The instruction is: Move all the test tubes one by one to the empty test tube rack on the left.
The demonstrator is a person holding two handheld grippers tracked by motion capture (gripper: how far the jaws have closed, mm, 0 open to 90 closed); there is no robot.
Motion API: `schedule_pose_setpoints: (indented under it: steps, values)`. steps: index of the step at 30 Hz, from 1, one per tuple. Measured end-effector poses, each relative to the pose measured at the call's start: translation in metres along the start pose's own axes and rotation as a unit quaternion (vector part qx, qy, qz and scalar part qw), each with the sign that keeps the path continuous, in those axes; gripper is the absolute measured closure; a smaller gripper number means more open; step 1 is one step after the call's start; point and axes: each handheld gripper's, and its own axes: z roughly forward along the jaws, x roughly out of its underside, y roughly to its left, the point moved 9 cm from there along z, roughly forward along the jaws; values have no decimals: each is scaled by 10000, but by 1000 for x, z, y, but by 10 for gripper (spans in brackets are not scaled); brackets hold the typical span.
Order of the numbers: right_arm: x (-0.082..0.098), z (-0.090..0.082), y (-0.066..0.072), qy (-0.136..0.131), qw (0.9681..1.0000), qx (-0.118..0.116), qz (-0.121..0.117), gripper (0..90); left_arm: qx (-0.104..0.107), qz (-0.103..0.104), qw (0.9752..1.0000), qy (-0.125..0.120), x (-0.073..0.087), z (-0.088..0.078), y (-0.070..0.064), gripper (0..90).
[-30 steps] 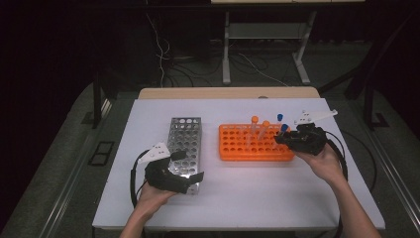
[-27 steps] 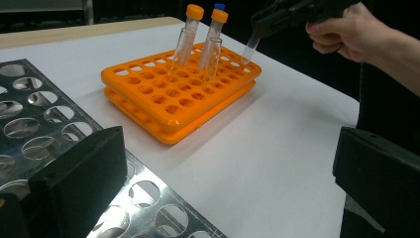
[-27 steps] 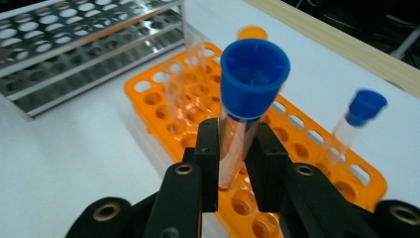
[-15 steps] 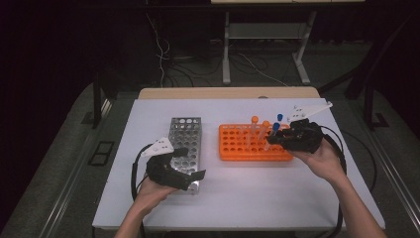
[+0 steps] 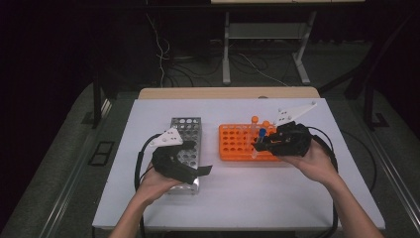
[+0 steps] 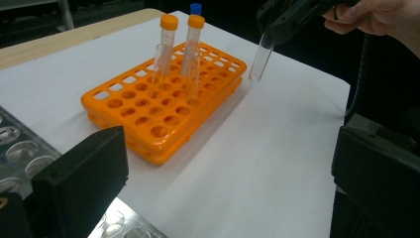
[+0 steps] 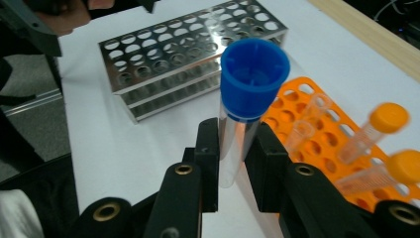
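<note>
Right now, from where I stand:

right claw: right gripper [image 5: 261,142] clamped on the blue-capped tube [image 7: 246,106], jaws pinching the clear wall just under the cap, one pad each side.
tube vs claw: cap sticks out past the jaw tips; clear body runs back between the jaws. In the left gripper view the tube's round bottom [image 6: 259,58] hangs free below the gripper, clear of the table.
tube place: lifted, at the right end of the orange rack [image 5: 241,143], over its near right corner, not seated in any hole.
orange rack: centre-right of the white table [image 5: 247,198], long side parallel to the table's near edge. Two orange-capped tubes [image 6: 166,43] stand in its far right corner, a couple of uncapped clear ones beside them.
left claw: left gripper [image 5: 198,171] jaws apart, nothing between them; held over the near end of the metal rack [image 5: 187,130].
metal rack: left of centre, just beside the orange rack, short end toward the table's far edge, holes look empty.
hands: each hand [image 5: 311,161] comes in from the table's near edge.
</note>
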Motion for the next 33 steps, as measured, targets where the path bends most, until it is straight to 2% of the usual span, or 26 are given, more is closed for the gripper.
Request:
schedule_pose_setpoints:
  steps: [11,19,20,22,26,27,28,29,30,31,32,33]
  values:
    - [-10,19,22,178,9990,-319,-260,758,102,234,9994,216,-19,6,-2,16]
    - [-12,36,34,329,9975,-503,-377,758,176,467,9979,413,-36,7,-3,70]
    - [-12,38,36,335,9972,-537,-400,758,210,552,9971,488,-40,7,-4,80]
    - [-12,42,38,364,9968,-563,-439,758,242,562,9968,518,-41,8,-5,101]
    - [-12,48,42,431,9958,-632,-506,758,381,686,9943,723,-45,11,-7,140]
    - [-12,50,43,444,9956,-650,-509,758,381,686,9943,723,-45,11,-7,147]
    - [-12,52,45,465,9955,-665,-488,758,442,715,9931,816,-46,14,-8,155]
    - [-11,53,45,487,9952,-679,-514,758,442,715,9931,816,-46,14,-8,164]
    - [-11,55,46,501,9948,-694,-549,758,501,759,9915,935,-45,16,-9,174]
    - [-11,56,46,511,9946,-703,-572,758,501,759,9915,935,-45,16,-9,186]
    - [-11,58,47,521,9945,-705,-580,758,576,795,9897,1044,-45,19,-9,206]
    - [-11,58,47,521,9945,-705,-580,758,576,795,9897,1044,-45,19,-9,228]
